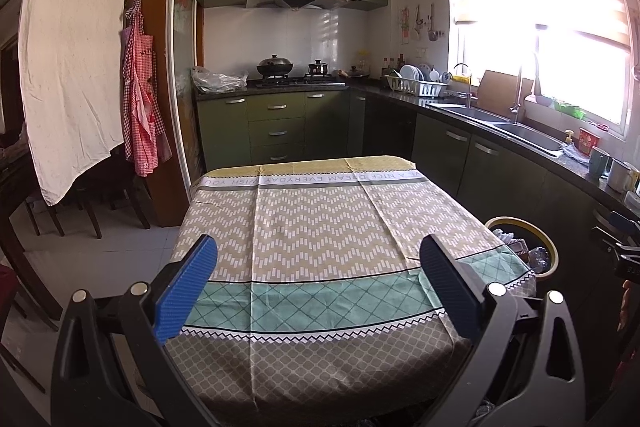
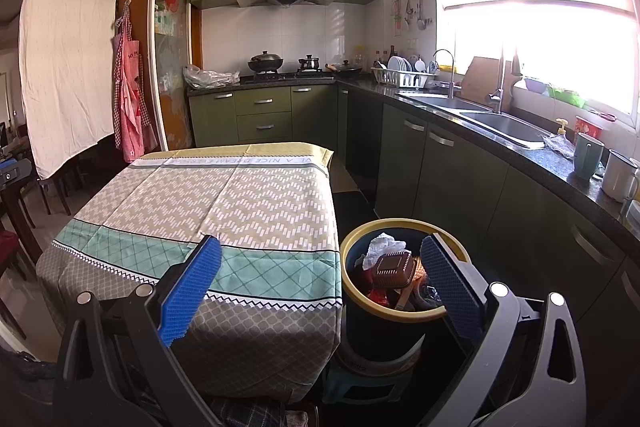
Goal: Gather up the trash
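Note:
A dark trash bin with a yellow rim (image 2: 400,315) stands on a small stool at the table's right side. It holds a crumpled white tissue (image 2: 382,245), a brown plastic tray (image 2: 394,269) and other wrappers. The bin also shows in the left wrist view (image 1: 550,247), partly hidden by the table corner. My left gripper (image 1: 318,283) is open and empty above the near part of the patterned tablecloth (image 1: 320,227). My right gripper (image 2: 320,283) is open and empty, over the table's right edge and the bin.
Green kitchen cabinets (image 2: 440,167) and a dark counter with a double sink (image 2: 500,125) run along the right. Mugs (image 2: 618,177) stand near the counter edge. A stove with pots (image 2: 266,63) is at the back. Chairs (image 1: 88,199) and a hanging apron (image 1: 140,99) are left.

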Available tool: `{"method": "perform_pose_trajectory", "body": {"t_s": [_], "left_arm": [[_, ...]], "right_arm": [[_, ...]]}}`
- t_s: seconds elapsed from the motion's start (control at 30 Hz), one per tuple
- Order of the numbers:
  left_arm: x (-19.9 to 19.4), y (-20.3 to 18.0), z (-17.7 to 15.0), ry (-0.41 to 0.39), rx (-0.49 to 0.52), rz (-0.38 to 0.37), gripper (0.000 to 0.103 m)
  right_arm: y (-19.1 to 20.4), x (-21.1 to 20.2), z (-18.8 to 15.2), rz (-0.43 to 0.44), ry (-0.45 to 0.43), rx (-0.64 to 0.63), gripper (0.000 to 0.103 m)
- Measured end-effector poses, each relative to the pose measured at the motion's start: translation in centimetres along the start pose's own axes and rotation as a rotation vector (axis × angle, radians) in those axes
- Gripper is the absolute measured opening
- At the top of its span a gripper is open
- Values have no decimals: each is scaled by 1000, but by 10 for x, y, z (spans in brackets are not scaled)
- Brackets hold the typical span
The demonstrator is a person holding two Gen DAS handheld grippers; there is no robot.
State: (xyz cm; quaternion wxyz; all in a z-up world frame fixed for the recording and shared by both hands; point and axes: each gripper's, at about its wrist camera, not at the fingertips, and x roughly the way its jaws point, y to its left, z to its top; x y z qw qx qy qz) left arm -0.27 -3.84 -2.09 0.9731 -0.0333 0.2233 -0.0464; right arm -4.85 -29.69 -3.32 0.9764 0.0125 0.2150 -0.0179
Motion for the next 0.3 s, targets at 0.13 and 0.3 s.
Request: {"method": "perform_pose_trajectory", "body": {"t_s": [0.13,0.3], "left_arm": [[2,3,0,14,-13,-1,96],[5,4,0,19,-7,15,96]], "right_arm": [[-1,1,0,1,2,1,98],[-3,9,1,20,16,15,98]]}}
